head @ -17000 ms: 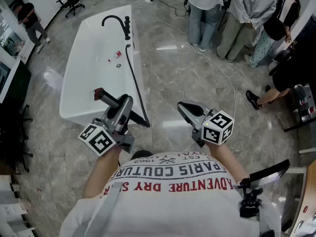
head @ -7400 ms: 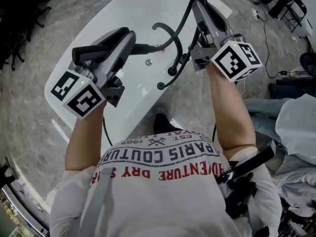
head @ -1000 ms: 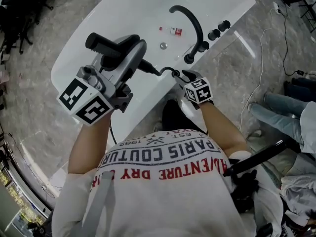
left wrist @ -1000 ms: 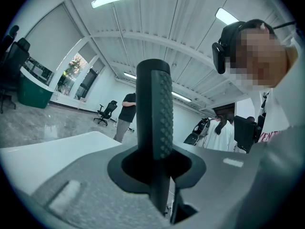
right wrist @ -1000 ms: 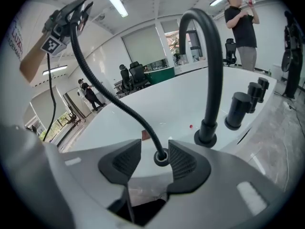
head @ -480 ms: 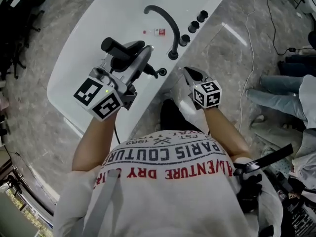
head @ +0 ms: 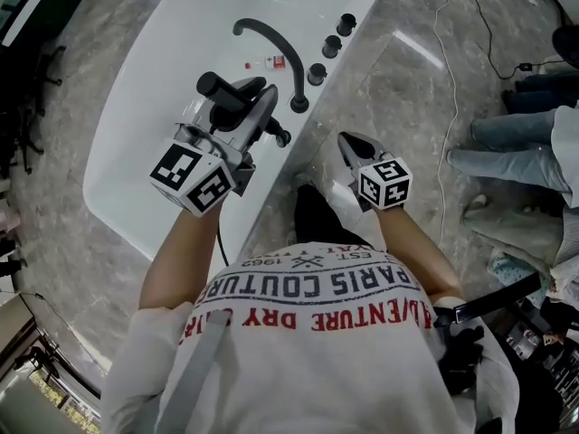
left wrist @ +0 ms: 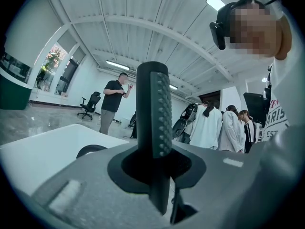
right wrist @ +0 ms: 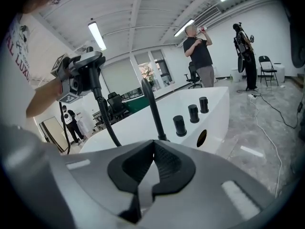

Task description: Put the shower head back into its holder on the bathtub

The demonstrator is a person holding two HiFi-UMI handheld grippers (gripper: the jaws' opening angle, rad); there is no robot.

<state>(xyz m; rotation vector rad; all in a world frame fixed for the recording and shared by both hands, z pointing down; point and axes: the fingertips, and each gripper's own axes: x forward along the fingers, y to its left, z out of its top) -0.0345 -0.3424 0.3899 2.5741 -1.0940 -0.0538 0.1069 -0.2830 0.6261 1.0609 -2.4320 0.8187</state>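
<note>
Head view steeply down over bathtub (head: 154, 89); both gripper views low, near-level, sharing it.

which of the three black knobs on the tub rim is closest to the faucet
The knob at the end of the row nearest the person, right beside the faucet's base. The other two sit farther along the tub, away from it.

I had the left gripper (head: 242, 99) over the bathtub (head: 113, 193), with the shower head (head: 215, 86) crosswise between its jaws. The faucet (head: 276, 48) stood on the rim ahead, 3 knobs (head: 331, 45) in a row behind it, and a small bottle (head: 269, 62) in the tub left of it. The right gripper (head: 349, 143) hung over the floor (head: 407, 89), right of the tub.
</note>
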